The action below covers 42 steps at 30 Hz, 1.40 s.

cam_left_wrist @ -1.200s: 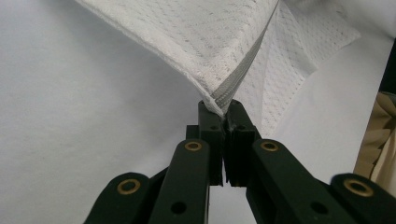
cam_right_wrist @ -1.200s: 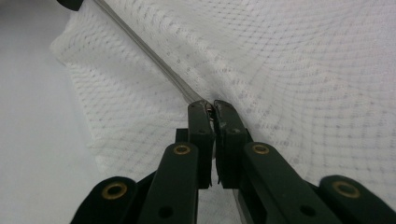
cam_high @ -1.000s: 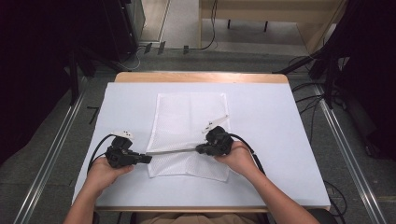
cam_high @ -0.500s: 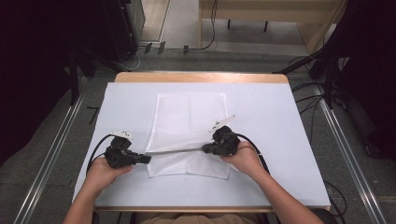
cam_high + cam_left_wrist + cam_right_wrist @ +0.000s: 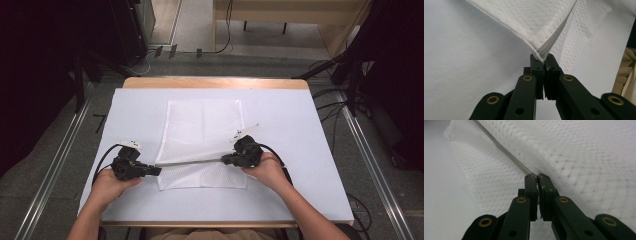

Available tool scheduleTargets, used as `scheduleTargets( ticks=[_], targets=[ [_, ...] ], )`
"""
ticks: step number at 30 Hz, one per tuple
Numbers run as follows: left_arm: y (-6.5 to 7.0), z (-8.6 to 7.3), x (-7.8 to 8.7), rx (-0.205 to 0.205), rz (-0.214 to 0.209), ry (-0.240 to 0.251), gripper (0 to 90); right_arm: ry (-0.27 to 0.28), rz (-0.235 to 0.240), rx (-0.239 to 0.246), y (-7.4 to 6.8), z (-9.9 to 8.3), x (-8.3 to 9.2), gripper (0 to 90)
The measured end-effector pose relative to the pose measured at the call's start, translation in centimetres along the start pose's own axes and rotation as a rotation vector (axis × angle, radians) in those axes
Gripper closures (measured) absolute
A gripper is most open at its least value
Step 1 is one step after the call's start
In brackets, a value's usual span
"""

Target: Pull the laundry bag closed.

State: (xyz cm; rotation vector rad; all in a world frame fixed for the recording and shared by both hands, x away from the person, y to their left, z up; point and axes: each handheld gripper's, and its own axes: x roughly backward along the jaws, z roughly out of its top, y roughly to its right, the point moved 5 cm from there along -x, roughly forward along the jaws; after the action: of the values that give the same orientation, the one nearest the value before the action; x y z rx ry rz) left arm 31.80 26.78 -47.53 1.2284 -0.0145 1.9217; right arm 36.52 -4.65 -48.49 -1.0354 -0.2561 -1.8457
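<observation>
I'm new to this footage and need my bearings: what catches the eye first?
A white mesh bag lies mid-table on the white tabletop. Its grey zipper runs taut across the near part. The left gripper pinches the zipper's left end, and the right gripper is shut on it farther along.

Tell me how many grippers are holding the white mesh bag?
2. The left gripper pinches the zipper end at the mesh bag's left edge; the right gripper pinches the zipper near the bag's right side.
</observation>
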Motion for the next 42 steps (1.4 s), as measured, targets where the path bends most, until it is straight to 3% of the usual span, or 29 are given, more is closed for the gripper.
scheduleTargets(
  ticks=[28,42],
  targets=[
    [-0.3,-0.3,0.4,0.007,-0.002,-0.006,88.7,-0.001,-0.024,-0.048,1.8,-2.2,2.3,88.4],
    [-0.3,-0.3,0.3,-0.004,-0.007,0.003,88.2,0.019,-0.010,-0.047,1.7,-2.3,3.0,88.2]
  ],
)
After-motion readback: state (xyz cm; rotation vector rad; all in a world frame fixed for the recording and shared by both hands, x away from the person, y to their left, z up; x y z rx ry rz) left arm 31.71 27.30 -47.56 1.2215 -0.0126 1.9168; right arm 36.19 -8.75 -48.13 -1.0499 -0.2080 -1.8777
